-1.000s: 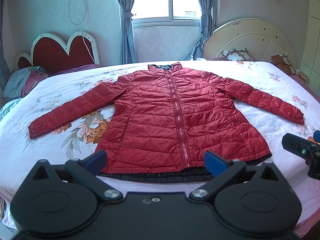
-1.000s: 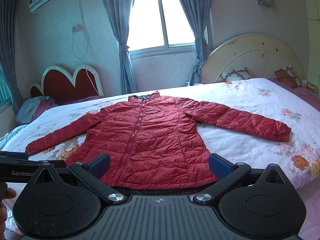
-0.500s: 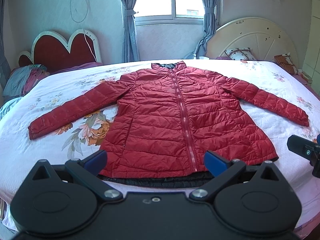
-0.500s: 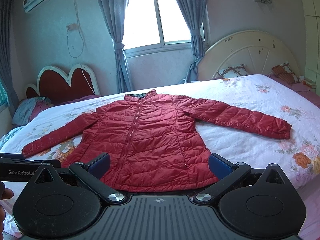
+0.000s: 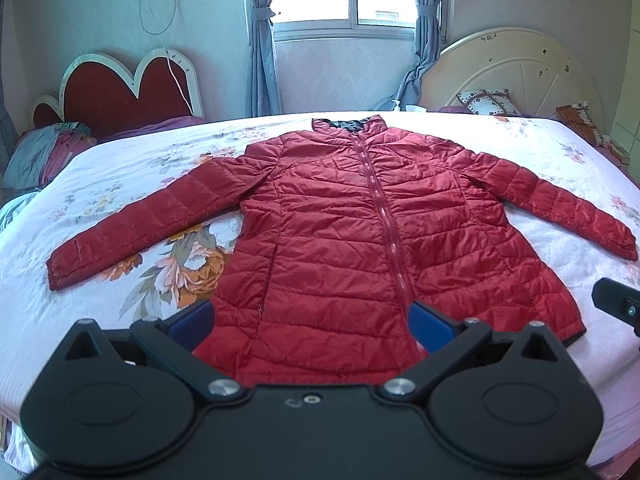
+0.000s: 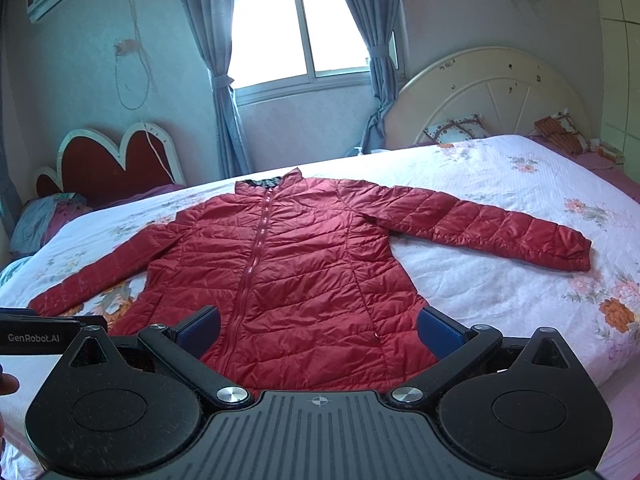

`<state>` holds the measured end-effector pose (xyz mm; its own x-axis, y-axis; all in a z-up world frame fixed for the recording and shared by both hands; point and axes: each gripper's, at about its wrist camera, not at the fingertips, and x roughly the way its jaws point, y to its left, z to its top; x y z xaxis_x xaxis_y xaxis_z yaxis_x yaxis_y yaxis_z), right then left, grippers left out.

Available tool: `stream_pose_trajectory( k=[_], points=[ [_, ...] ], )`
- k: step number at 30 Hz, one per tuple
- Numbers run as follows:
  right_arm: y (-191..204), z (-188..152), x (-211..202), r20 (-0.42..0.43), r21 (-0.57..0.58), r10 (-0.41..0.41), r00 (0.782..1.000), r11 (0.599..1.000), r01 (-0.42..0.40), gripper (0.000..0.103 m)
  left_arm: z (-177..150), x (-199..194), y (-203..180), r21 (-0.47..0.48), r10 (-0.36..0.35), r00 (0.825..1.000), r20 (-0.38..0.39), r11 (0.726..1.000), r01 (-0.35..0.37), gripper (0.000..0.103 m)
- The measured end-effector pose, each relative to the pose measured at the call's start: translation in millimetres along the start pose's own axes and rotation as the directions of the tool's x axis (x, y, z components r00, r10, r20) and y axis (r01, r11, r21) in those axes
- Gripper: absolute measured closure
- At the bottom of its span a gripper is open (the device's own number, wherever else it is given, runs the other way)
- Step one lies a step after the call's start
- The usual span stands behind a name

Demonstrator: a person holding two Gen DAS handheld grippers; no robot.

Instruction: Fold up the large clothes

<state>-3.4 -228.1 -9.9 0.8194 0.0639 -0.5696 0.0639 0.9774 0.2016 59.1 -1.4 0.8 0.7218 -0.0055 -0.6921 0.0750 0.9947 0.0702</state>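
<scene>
A red quilted jacket lies flat on the bed, zipped, collar toward the window and both sleeves spread out to the sides. In the right wrist view the same jacket fills the middle. My left gripper hovers open over the left half of the hem, nothing between its blue pads. My right gripper is open as well, above the right half of the hem. The hem itself is hidden behind both gripper bodies.
The bed has a white floral cover. A red heart-shaped headboard and a pile of clothes are at the far left; a cream round headboard with pillows is at the far right. The other gripper's body shows at the right edge.
Both grippers have moved forward and closer over the jacket's hem, so the black hem edge has slipped out of sight below them. The jacket has not moved.
</scene>
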Motion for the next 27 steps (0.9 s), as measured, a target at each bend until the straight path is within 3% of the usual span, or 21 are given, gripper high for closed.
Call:
stream_pose_trajectory(
  k=[27],
  points=[
    [30.2, 43.3, 98.4, -0.010, 0.098, -0.198, 0.980, 0.975, 0.198, 0.000, 71.2, 120.5, 52.3, 0.062, -0.064, 0.997, -0.037, 0.996, 0.067, 0.001]
  ],
)
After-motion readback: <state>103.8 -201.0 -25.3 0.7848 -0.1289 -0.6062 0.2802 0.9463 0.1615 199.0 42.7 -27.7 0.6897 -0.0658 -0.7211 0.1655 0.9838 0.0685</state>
